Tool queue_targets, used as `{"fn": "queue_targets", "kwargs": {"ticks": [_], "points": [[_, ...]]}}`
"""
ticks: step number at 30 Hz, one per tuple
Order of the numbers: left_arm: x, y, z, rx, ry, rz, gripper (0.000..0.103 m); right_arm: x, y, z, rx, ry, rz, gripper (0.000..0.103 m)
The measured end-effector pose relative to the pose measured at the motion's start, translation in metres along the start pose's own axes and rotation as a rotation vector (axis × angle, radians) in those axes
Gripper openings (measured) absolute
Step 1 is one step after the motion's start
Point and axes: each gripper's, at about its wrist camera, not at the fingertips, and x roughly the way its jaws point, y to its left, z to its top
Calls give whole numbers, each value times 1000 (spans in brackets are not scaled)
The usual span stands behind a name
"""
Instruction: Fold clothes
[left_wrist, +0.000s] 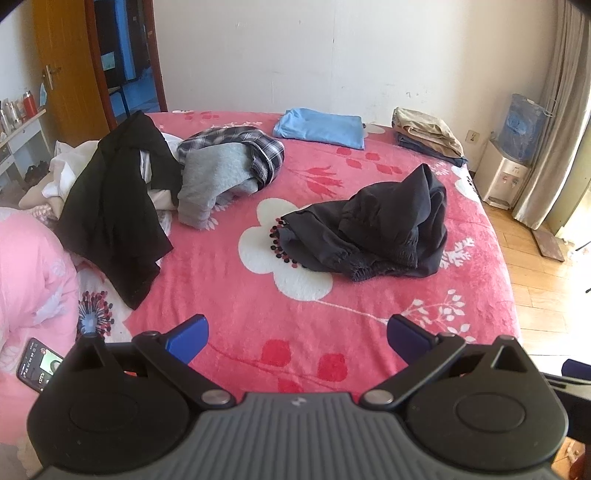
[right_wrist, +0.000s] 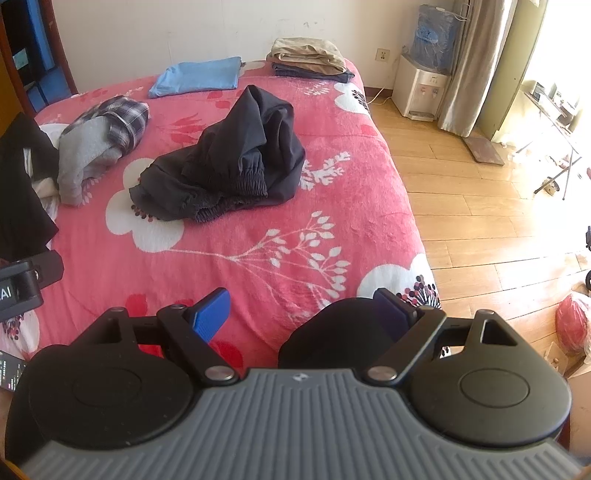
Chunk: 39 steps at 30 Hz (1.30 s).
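A crumpled dark garment with elastic cuffs (left_wrist: 369, 236) (right_wrist: 229, 158) lies in a heap in the middle of the pink flowered bed (left_wrist: 258, 314) (right_wrist: 258, 229). My left gripper (left_wrist: 297, 332) hovers over the bed's near part, short of the heap, open with nothing between its blue pads. My right gripper (right_wrist: 301, 310) is also open and empty, above the bed's near right edge. Further left lie a black garment (left_wrist: 114, 206) (right_wrist: 18, 192), a grey sweatshirt (left_wrist: 210, 181) (right_wrist: 81, 155) and a plaid shirt (left_wrist: 243, 144) (right_wrist: 118, 114), all unfolded.
A folded blue garment (left_wrist: 321, 127) (right_wrist: 195, 79) and a folded beige stack (left_wrist: 424, 133) (right_wrist: 310, 57) sit at the far edge by the wall. A phone (left_wrist: 38, 365) lies near left beside a pink quilt (left_wrist: 29, 277). A water dispenser (right_wrist: 421, 88) stands on the wooden floor to the right.
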Motion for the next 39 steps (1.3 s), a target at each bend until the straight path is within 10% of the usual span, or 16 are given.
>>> {"fn": "queue_targets", "kwargs": {"ticks": [39], "points": [[7, 7, -2, -20, 23, -5, 103, 2, 11, -5, -32, 9, -2, 84]]}}
